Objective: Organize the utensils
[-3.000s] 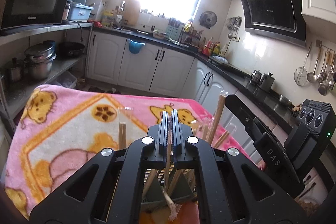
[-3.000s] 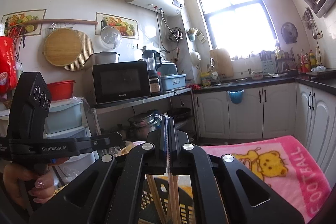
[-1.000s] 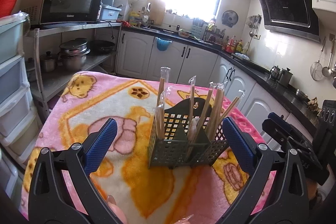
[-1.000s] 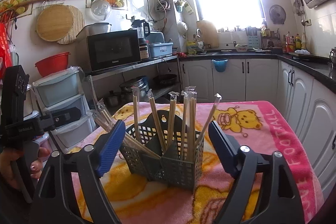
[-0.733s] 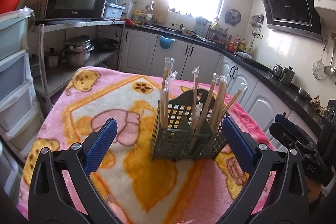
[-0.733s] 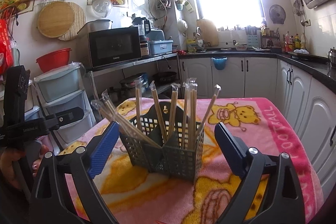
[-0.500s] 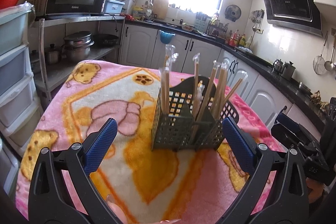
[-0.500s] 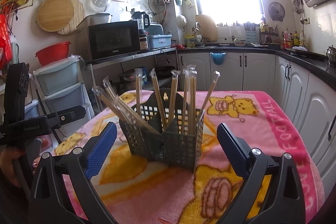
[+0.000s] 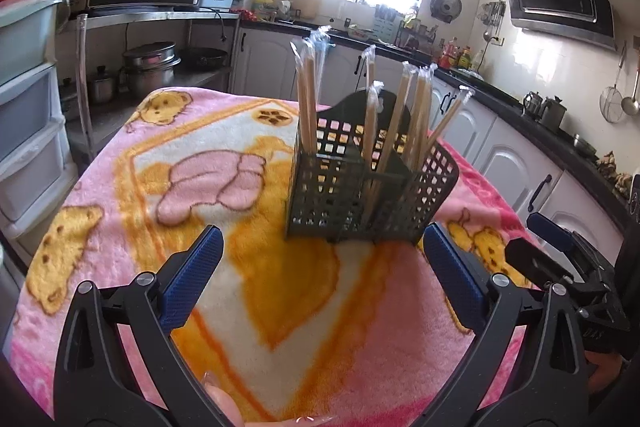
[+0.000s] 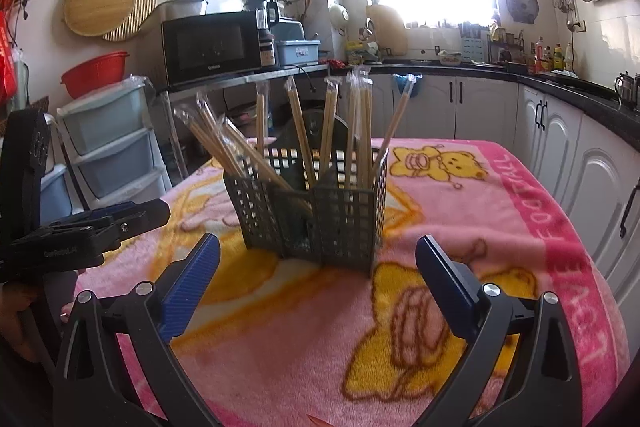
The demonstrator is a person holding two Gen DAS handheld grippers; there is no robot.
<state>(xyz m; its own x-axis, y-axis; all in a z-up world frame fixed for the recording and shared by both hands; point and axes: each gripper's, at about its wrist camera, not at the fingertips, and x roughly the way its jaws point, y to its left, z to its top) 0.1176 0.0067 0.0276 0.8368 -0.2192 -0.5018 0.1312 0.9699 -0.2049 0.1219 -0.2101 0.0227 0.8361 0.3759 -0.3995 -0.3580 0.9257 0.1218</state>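
Holder: your dark mesh holder [image 9: 370, 197] stands upright mid-blanket, ahead of both claws.
Chopsticks: the wrapped chopsticks [image 9: 416, 115] stand in its compartments; one bundle [image 10: 224, 147] leans far out to the left in the right view.
Left claw: your left claw [image 9: 320, 277] is spread wide and empty, near the holder, not touching.
Right claw: your right claw [image 10: 316, 277] is likewise wide and empty.
Blanket: pink bear blanket [image 10: 520, 227] covers the counter; nothing loose shows on it.
Advice: sorting looks finished; if you tidy the leaning bundle, pinch it low and steady the holder.
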